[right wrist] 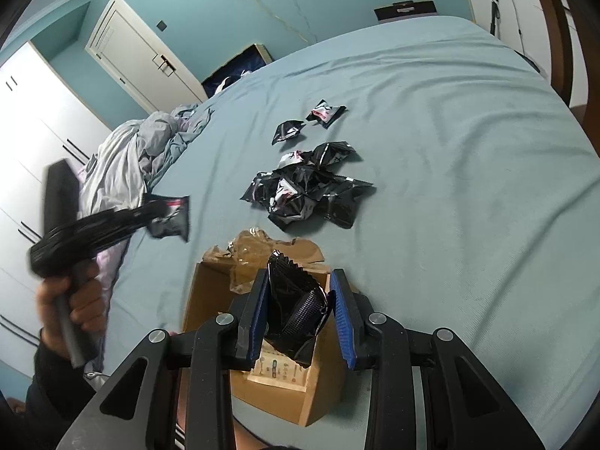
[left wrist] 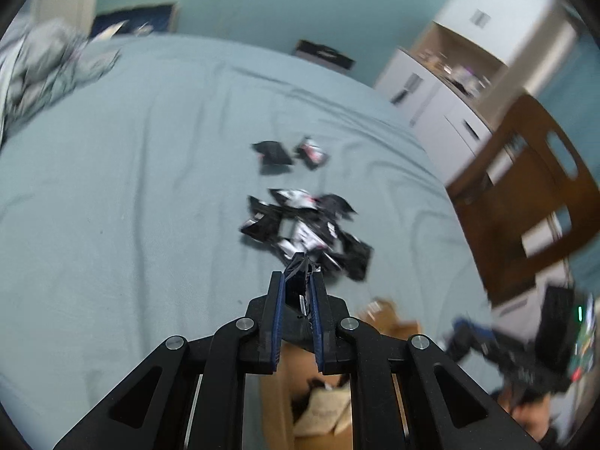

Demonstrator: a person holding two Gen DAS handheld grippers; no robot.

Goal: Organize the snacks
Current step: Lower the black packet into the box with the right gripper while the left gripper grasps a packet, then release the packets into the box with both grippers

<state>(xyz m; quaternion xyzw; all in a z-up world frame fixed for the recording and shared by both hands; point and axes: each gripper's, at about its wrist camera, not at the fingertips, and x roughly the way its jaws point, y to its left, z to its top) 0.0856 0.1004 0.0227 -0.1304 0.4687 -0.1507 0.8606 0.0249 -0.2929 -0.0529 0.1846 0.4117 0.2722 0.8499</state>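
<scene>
A pile of black snack packets lies on the blue bed, with two loose packets beyond it. My left gripper is shut on a black packet above the bed; it also shows in the right wrist view. My right gripper has its jaws apart, with a black packet loose between them, over the open cardboard box.
Crumpled bedding lies at the bed's far left. A wooden chair and white cabinets stand beside the bed. The right gripper shows blurred in the left wrist view. A paper bag lies inside the box.
</scene>
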